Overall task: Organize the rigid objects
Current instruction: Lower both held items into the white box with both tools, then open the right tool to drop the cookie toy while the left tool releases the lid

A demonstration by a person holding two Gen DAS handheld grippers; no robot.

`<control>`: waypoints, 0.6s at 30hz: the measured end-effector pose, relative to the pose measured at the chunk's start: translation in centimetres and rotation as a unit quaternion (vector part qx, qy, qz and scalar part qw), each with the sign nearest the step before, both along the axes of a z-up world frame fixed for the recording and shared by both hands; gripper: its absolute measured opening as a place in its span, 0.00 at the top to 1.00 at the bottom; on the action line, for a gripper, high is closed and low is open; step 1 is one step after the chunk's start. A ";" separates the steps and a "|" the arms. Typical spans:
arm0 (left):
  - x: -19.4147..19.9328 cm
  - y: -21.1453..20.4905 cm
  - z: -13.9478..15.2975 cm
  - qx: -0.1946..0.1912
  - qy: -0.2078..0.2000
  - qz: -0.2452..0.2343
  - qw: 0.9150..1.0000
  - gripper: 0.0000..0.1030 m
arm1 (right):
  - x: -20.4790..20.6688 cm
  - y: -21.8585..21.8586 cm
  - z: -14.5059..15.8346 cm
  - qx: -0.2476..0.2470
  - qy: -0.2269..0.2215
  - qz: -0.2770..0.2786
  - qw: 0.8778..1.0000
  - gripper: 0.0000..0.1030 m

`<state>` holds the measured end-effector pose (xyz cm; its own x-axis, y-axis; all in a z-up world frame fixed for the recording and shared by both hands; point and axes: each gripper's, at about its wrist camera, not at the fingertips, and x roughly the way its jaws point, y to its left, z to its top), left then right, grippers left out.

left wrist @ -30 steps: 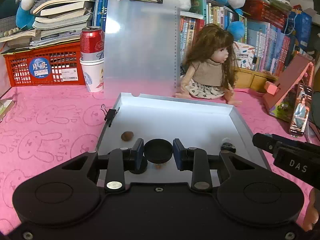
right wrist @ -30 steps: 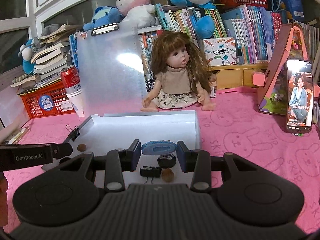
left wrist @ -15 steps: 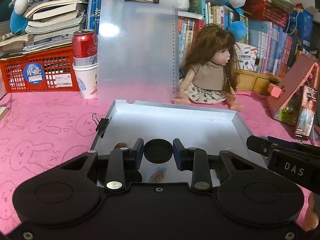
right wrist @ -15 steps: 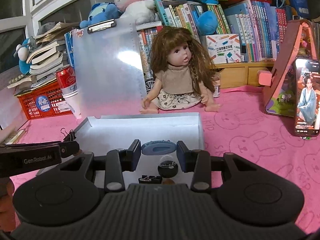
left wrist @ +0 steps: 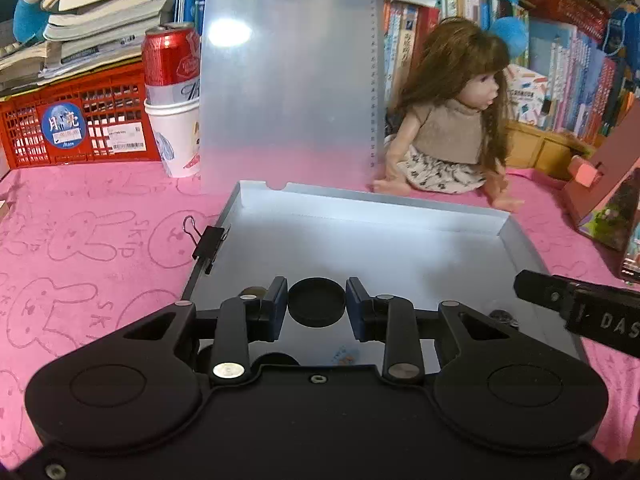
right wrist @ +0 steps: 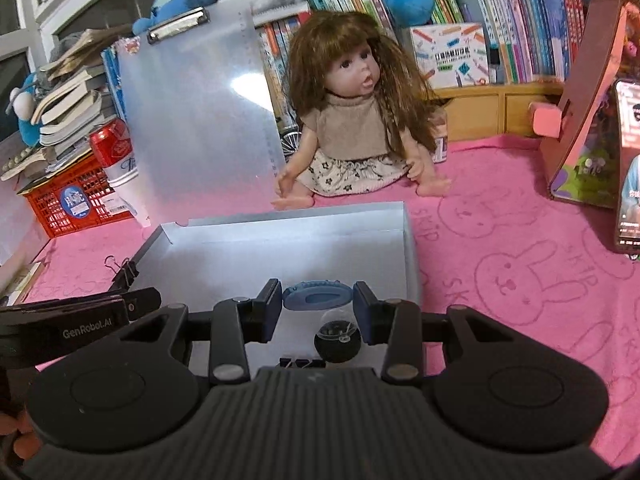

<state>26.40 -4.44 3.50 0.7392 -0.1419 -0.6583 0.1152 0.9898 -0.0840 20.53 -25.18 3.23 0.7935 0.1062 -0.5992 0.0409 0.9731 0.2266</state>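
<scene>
- Hovering over the pink cloth [right wrist: 520, 240], we are working above the shallow white box [left wrist: 360, 216], which is lying open in front of the doll [right wrist: 352, 120] and the upright clear clipboard [left wrist: 288, 80].
- We are aiming both loads at the box floor, where a few small things are already lying, among them a dark ball [right wrist: 338, 338] near the front edge.
- We are holding the left gripper [left wrist: 317, 307] nearly closed, its pads pinching a flat black round cap [left wrist: 317, 307] by its rim, low over the near part of the box.
- We are holding the right gripper [right wrist: 318, 300] partly closed on a blue oval clip [right wrist: 318, 298], squeezed end to end, also above the near part of the box.
- We are judging that both should go lower over bare floor before letting go, well apart from each other, so neither bounces out nor rolls.
- We are keeping clear of the black binder clip [left wrist: 208, 242] on the left wall.
</scene>
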 end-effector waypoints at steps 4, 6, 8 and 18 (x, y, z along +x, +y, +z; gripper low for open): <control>1.5 0.1 -0.6 0.001 0.017 0.005 1.000 0.71 | 1.4 -0.3 -0.2 0.006 0.018 -0.001 1.000 0.56; 2.3 0.1 -0.9 -0.002 0.026 0.008 1.000 0.71 | 2.2 -0.4 -0.4 0.009 0.025 -0.002 1.000 0.56; 2.9 0.1 -1.2 0.000 0.032 0.011 0.999 0.71 | 2.8 -0.4 -0.7 0.013 0.032 -0.001 0.999 0.56; 4.1 -0.3 -3.0 0.015 0.047 0.008 0.999 0.71 | 4.4 0.1 -2.3 0.005 0.055 0.003 0.998 0.56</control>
